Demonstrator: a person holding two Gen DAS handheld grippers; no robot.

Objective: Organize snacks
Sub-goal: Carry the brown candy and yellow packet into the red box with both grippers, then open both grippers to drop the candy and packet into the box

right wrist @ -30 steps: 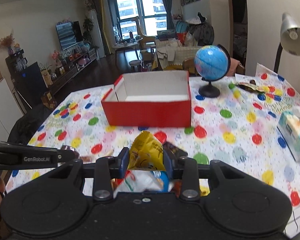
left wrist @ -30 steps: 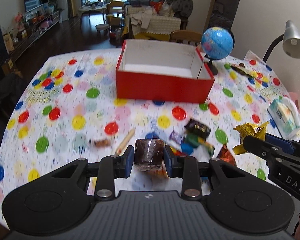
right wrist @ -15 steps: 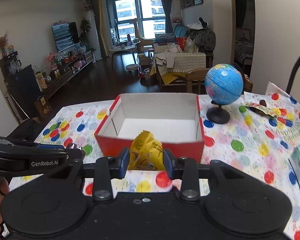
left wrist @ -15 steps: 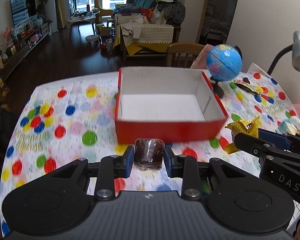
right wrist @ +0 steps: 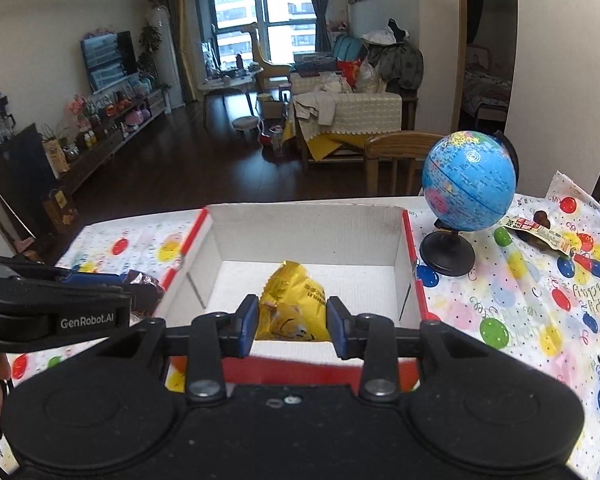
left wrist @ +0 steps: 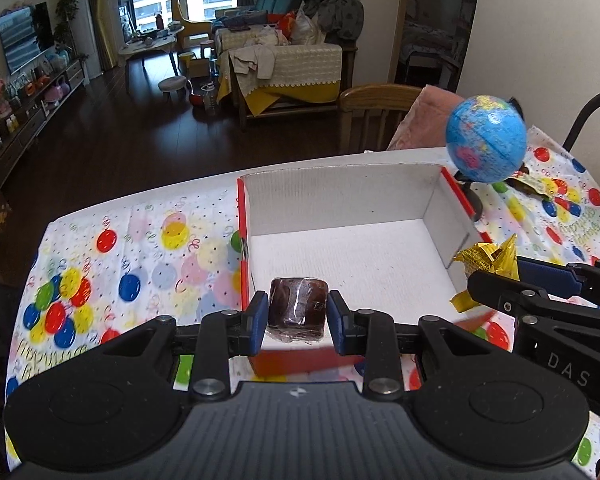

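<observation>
While both hover over the red box (left wrist: 352, 248), left gripper (left wrist: 298, 314) pinching glossy brown snack (left wrist: 297, 307), right gripper (right wrist: 292, 322) crinkled yellow packet (right wrist: 296, 304).

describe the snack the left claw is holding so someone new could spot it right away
Start at the red box with white inside, on the balloon-print tablecloth. Just above its near edge, the left claw clamps a small snack. It is a dark brown block in clear shiny wrap, unlike the crinkled yellow packet in the right claw.

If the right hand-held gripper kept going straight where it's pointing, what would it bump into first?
Probably the white floor of the red box. The right hand-held gripper, clamped on a yellow snack packet, points down into the open box, and nothing else shows in between, though depth is hard to judge.
</observation>
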